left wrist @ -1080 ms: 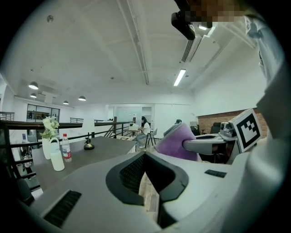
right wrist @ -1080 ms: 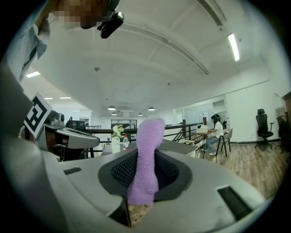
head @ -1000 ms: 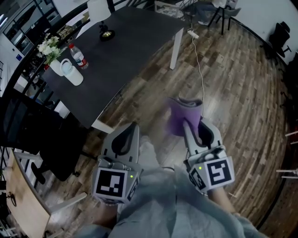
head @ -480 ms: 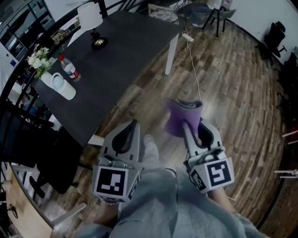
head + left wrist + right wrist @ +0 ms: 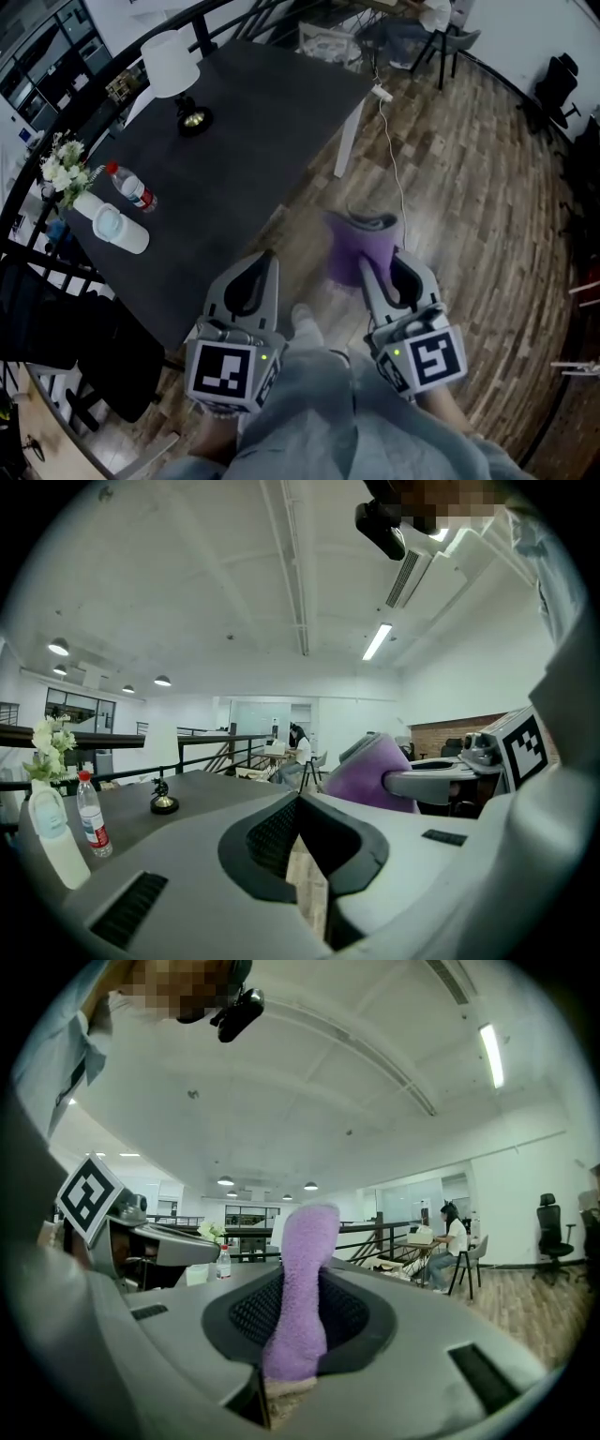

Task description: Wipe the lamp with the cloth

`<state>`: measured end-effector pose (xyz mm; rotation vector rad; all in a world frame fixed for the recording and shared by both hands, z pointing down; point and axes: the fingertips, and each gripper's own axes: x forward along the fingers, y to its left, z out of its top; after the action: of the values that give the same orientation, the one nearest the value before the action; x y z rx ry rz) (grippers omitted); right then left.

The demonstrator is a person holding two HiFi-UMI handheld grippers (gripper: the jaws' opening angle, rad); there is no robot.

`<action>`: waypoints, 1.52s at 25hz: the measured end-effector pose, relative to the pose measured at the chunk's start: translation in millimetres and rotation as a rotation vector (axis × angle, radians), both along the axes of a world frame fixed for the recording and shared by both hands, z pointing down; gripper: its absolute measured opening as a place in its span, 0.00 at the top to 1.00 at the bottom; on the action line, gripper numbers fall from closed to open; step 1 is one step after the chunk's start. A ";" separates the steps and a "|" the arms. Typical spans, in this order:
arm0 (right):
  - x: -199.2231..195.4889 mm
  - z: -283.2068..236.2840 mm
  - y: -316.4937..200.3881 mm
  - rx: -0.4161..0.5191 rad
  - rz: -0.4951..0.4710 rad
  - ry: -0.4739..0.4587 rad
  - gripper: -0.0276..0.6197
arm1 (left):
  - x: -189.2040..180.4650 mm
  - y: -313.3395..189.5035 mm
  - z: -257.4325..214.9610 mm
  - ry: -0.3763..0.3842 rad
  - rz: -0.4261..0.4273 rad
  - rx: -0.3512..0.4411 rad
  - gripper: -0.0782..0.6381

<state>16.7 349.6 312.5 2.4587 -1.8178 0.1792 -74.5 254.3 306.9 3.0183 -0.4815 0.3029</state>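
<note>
Approach under way, no wiping yet. Against a second ago, the lamp (image 5: pixel 170 64) sits lower and fuller in the head view. Its white shade and brassy base are both clear of the top edge now. The bottle (image 5: pixel 132 188), jug (image 5: pixel 113 228) and flowers (image 5: pixel 62 173) have slid toward the left edge. My reading is that the person is closing on the lamp end of the worktop (image 5: pixel 262 122).

The right tool (image 5: pixel 382 272) has its jaws clamped on the cloth (image 5: pixel 356 246). A purple fold is pinched between the pads and stands up past the tips. The grip looks the same as a second ago. The left tool (image 5: pixel 261 264) has its jaws together with nothing between them. Only a slit of floor (image 5: pixel 469 187) shows under them in the left gripper view.

The lamp stands upright near the far left corner of the worktop, well apart from both tools. Both tools hang over the floor, just off the worktop's near edge. The cloth is on the side away from the lamp, and the left tool lies between the cloth and the worktop. In the left gripper view the lamp base shows ahead and to the left, across the dark surface.

To wipe, the right tool probably has to carry the cloth across the worktop to the shade. The bottle and jug stand off to the left of that line.
</note>
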 end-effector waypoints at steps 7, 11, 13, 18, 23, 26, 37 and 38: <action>47.9 -0.2 -62.2 -0.009 -0.031 0.017 0.81 | 45.7 -61.2 -2.4 0.002 -0.032 0.009 0.88; 66.6 -0.1 -99.7 0.000 -0.056 0.028 0.81 | 59.8 -95.3 -2.9 0.003 -0.060 0.023 0.88; 68.4 -0.7 -117.0 0.004 -0.072 0.034 0.81 | 59.0 -111.5 -3.0 0.001 -0.080 0.029 0.88; 71.1 0.0 -150.9 0.015 -0.095 0.020 0.81 | 54.3 -142.2 -4.2 0.001 -0.117 0.036 0.88; 73.3 9.1 -167.3 -0.009 -0.130 0.025 0.81 | 46.1 -158.3 2.1 -0.021 -0.165 0.024 0.88; 72.7 11.5 -183.6 -0.015 -0.160 0.023 0.81 | 39.7 -172.1 1.2 -0.026 -0.203 0.024 0.88; 99.6 7.5 -268.5 -0.006 -0.307 0.061 0.81 | 33.5 -235.3 7.4 -0.031 -0.404 0.008 0.88; 104.8 4.4 -279.0 0.001 -0.318 0.063 0.81 | 36.1 -242.0 6.7 -0.031 -0.420 0.011 0.88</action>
<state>121.5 70.6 316.9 2.1097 -2.1433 0.0784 -38.4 12.3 313.5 2.8263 -1.0955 0.3151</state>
